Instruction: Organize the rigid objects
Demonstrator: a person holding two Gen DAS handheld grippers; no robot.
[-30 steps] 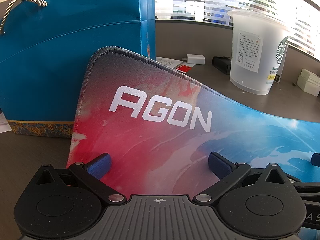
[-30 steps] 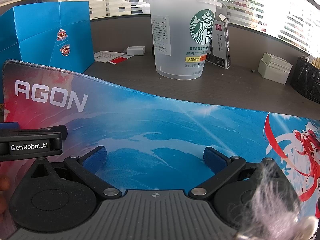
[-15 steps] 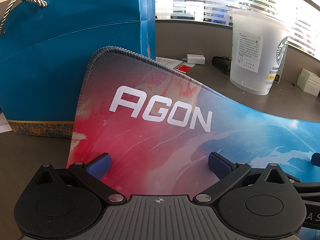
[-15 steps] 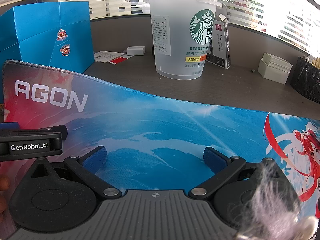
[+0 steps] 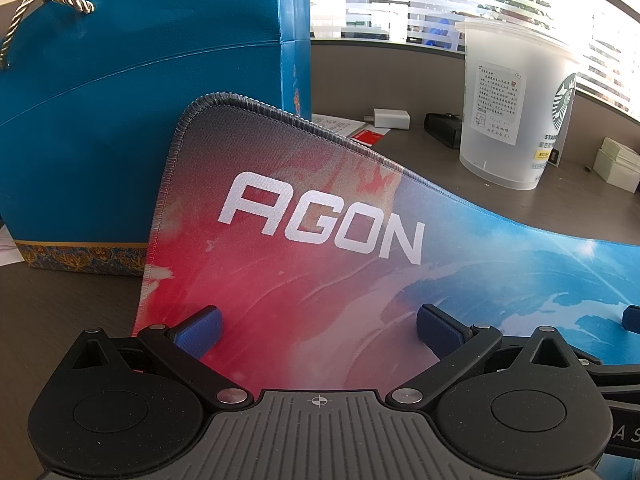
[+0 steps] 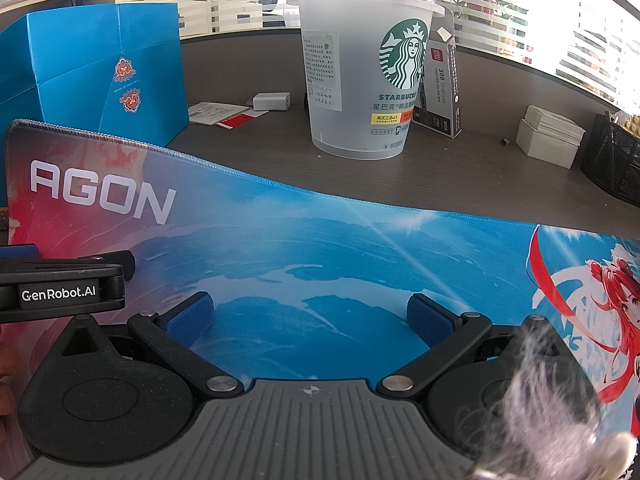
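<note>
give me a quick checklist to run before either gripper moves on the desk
1. Left gripper open with nothing between the fingers: ok.
2. Right gripper open and empty: ok.
3. Starbucks cup upright, lid on: ok.
4. Mouse pad lying flat: not ok, its AGON corner rides up against the blue gift bag.
5. Grippers clear of each other: cannot tell, the left one sits close beside the right in the right wrist view.
6. Which rigid object goes first: cannot tell; white charger and pen box are candidates.

Bright window glare, fisheye-warped edges
</note>
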